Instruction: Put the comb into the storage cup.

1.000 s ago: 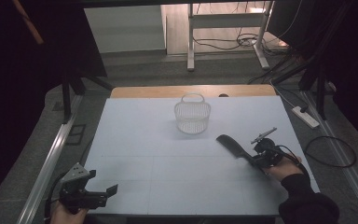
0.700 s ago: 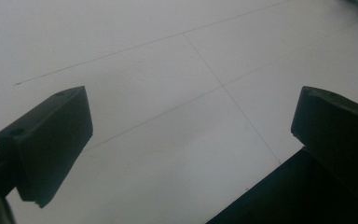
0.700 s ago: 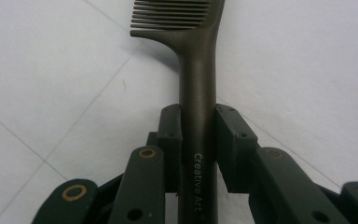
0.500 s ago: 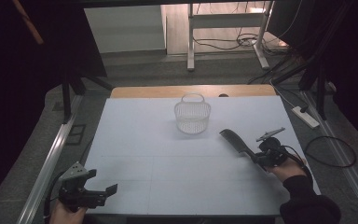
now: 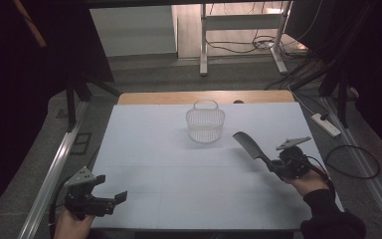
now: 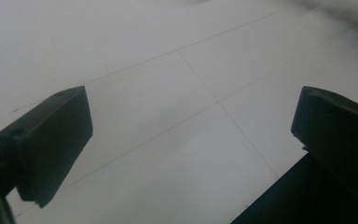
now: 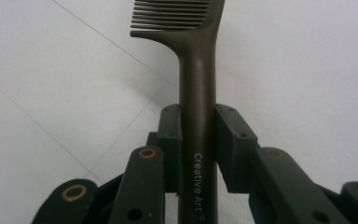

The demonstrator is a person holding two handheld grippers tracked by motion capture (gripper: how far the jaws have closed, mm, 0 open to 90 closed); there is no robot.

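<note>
The comb (image 7: 196,70) is cut off at the top edge of the right gripper view, so only the first rows of teeth and the handle with "Creative Art" lettering are seen there. In the high view the comb (image 5: 248,145) is seen whole but dark and small, teeth not resolved; it is held above the white table sheet (image 5: 149,149), slanting up and away from the right gripper (image 5: 278,169) toward the basket (image 5: 205,123). The right gripper (image 7: 198,140) is clamped narrow on the comb handle, both pads pressed against it. The person's forearms are cropped by the bottom edge of the high view. The left gripper (image 5: 114,199) is seen at the near left corner of the sheet, jaws spread wide, nothing between them; the left gripper (image 6: 191,140) is shown over bare sheet. The basket is a clear ribbed one with a hoop handle, standing upright near the far middle of the sheet, well apart from the comb tip; no contents can be made out through its walls.
</note>
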